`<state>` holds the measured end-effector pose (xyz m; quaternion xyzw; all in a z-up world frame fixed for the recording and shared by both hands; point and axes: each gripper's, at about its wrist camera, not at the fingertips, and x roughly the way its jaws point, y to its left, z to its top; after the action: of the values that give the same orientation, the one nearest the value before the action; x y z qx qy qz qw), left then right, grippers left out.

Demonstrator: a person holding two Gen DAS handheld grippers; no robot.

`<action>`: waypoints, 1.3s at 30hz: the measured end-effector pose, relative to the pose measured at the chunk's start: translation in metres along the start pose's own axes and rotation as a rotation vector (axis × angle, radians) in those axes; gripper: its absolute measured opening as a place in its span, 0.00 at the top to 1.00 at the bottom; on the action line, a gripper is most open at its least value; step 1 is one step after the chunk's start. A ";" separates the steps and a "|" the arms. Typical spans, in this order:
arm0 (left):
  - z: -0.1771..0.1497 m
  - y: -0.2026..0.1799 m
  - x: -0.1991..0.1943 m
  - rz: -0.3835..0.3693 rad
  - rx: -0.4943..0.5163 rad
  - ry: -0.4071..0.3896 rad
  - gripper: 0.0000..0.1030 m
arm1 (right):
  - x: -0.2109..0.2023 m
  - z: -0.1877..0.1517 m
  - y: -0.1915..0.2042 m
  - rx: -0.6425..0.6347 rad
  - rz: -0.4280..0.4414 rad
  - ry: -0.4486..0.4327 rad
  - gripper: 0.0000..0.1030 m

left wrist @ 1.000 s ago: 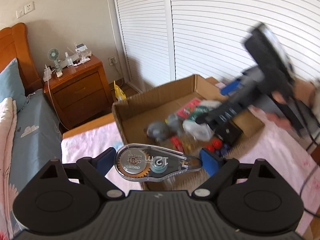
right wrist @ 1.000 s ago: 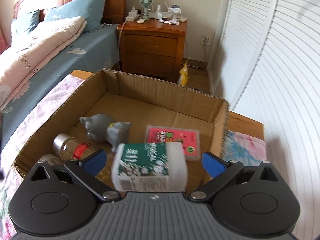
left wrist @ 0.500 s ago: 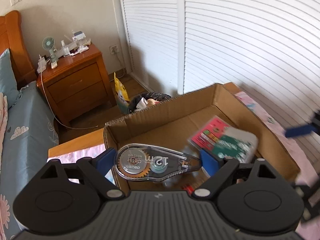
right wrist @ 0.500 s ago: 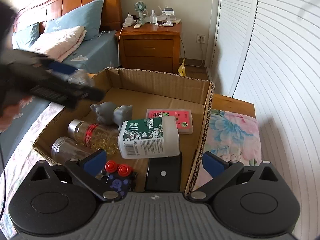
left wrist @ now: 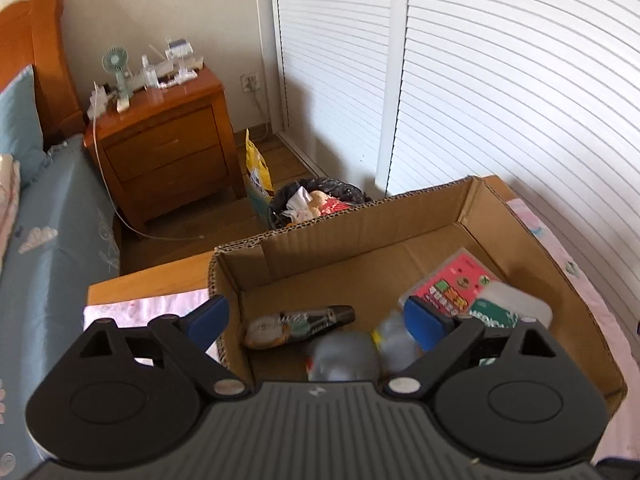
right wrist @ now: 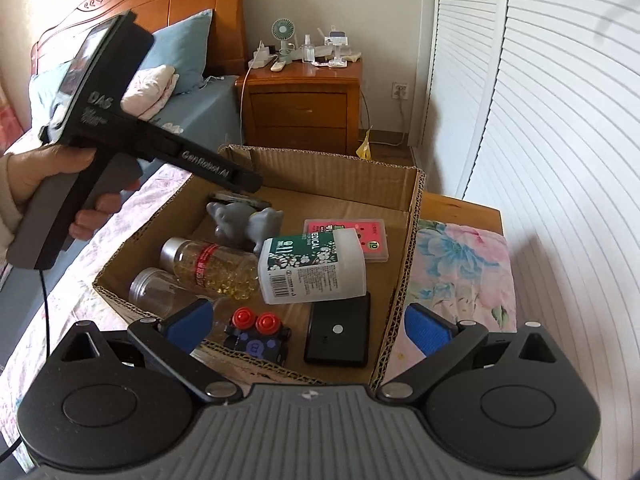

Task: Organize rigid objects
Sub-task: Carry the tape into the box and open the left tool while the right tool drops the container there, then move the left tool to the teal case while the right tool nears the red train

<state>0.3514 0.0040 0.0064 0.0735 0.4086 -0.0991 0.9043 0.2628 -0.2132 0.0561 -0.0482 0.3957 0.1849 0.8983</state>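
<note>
Fingers of the left hand-held gripper (left wrist: pixel 316 318) stand spread and empty over the near-left corner of the cardboard box (left wrist: pixel 360 220), just above the correction tape (left wrist: pixel 298 326) lying on its floor, so the drop looks finished. Beside it inside the box lie a grey figurine (right wrist: pixel 244 224), two clear bottles (right wrist: pixel 212 264) and a white medical bottle (right wrist: pixel 316 266). Outside the box's near wall, the right hand-held gripper (right wrist: pixel 308 320) is likewise open and holds nothing. Next, I judge, both must withdraw and seek another loose item.
</note>
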 end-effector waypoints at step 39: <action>-0.176 -0.029 -0.091 0.089 -0.159 0.013 0.01 | 0.019 -0.123 0.067 -0.026 -0.028 0.086 0.00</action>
<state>0.1588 0.0247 -0.0418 0.0203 0.4174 -0.0259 0.9081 0.1644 -0.1743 -0.0375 -0.0732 0.4306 0.1749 0.8824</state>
